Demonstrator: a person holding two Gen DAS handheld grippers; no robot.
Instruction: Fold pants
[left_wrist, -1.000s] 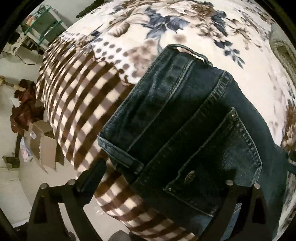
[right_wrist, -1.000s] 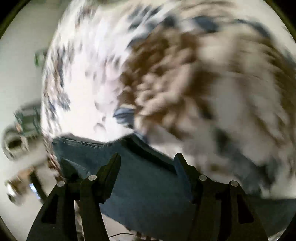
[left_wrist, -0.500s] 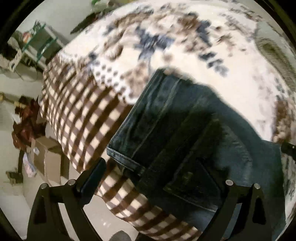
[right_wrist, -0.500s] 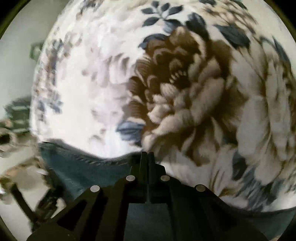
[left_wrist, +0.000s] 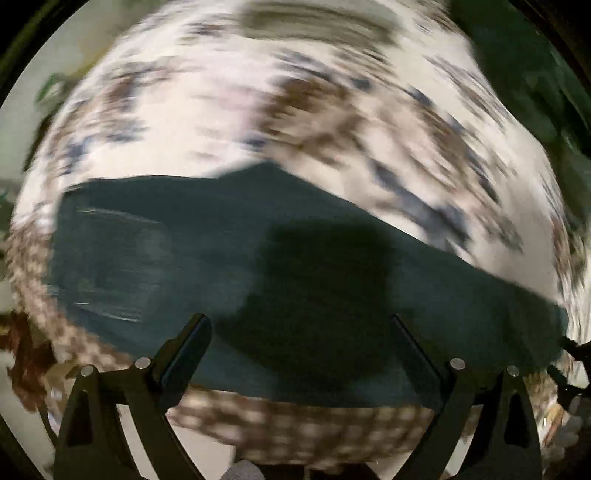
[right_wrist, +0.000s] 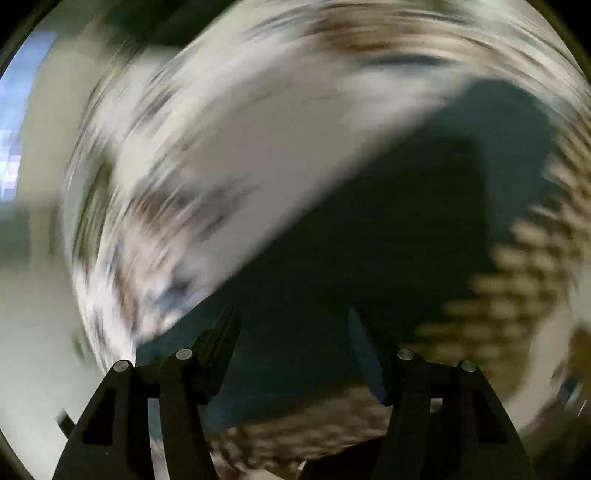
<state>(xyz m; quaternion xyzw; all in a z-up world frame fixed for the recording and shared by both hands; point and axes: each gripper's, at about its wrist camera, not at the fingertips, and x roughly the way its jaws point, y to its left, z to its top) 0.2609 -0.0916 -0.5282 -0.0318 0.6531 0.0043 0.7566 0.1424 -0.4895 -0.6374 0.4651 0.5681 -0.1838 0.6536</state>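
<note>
Dark blue jeans (left_wrist: 258, 258) lie flat on a floral blanket (left_wrist: 295, 110), stretched from left to right in the blurred left wrist view. A back pocket shows at their left end. My left gripper (left_wrist: 301, 332) is open and empty above the jeans' near edge. In the blurred right wrist view the jeans (right_wrist: 369, 240) run from bottom centre up to the right. My right gripper (right_wrist: 293, 332) is open and empty over them.
The blanket's brown checked border (left_wrist: 295, 424) hangs over the near bed edge, also seen in the right wrist view (right_wrist: 517, 277). Pale floor (right_wrist: 29, 332) lies to the left of the bed. A dark green shape (left_wrist: 535, 74) sits at the far right.
Both views have swung fast and are now blurred. My right gripper, shut half a second ago, has opened. The left view now shows the jeans lengthwise instead of only the waistband and pocket.
</note>
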